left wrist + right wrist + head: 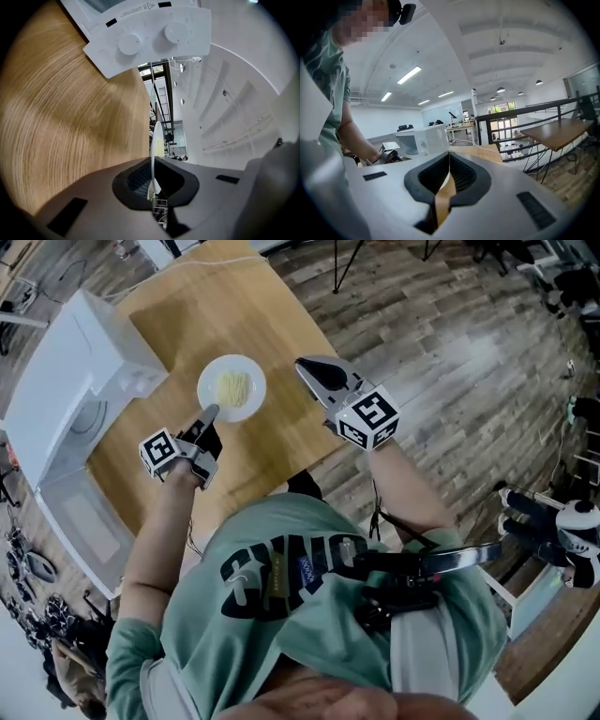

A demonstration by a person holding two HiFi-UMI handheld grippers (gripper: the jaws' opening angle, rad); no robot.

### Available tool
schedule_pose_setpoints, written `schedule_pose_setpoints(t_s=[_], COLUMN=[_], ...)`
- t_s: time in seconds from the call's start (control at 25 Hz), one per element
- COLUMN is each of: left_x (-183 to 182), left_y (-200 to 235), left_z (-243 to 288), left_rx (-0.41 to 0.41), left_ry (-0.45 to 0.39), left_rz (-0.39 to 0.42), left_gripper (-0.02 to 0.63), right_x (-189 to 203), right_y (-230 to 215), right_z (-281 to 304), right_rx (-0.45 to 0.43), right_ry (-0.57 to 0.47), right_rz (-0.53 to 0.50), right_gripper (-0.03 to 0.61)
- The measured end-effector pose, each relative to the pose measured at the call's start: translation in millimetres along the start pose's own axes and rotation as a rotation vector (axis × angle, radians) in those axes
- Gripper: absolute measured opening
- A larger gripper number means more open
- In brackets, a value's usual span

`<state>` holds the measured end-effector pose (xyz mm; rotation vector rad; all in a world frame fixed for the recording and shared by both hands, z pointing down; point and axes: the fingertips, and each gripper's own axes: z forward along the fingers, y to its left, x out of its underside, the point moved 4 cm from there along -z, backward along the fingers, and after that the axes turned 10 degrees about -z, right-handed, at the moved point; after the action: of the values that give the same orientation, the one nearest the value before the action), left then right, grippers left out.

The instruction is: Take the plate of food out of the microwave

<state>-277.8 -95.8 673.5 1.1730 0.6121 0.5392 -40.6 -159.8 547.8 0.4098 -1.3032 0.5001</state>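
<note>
Green shirt (309, 577) aside, the left gripper (208, 414) is clamped on the plate (251, 371) rim, seemingly on the table (206, 306), outside the microwave (66, 381). Right gripper (309, 367) is closed and empty. Only releasing is left.

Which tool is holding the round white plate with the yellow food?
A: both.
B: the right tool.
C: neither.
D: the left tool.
D: the left tool is pinched shut on the rim of the round white plate of yellow food, while the right tool is shut with nothing in it.
</note>
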Motion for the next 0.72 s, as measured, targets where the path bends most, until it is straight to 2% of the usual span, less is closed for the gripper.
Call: schedule_pose_setpoints(t_s=[0.28, 0.4, 0.52, 0.72], left_x=[-1.5, 0.5, -2.3, -1.1], left_y=[23.9, 30.6, 41.6, 48.8], left_z=[30.3, 43.6, 51.4, 65.5], left_rx=[-0.070, -0.080, -0.122, -0.127], left_ry=[0.026, 0.026, 0.035, 0.042], left_rz=[0.032, 0.020, 0.048, 0.045], left_gripper=[0.012, 0.012, 0.012, 0.012], right_x=[21.2, 27.8, 33.8, 41.7], right_y=[-21.1, -27.7, -31.7, -35.8], right_z=[-11.5, -17.1, -22.0, -34.2], right_rx=[0.027, 0.031, 0.035, 0.052], right_ry=[0.019, 0.029, 0.034, 0.048], right_rz=[0.017, 0.026, 0.034, 0.044], right_gripper=[0.006, 0.006, 0.006, 0.006])
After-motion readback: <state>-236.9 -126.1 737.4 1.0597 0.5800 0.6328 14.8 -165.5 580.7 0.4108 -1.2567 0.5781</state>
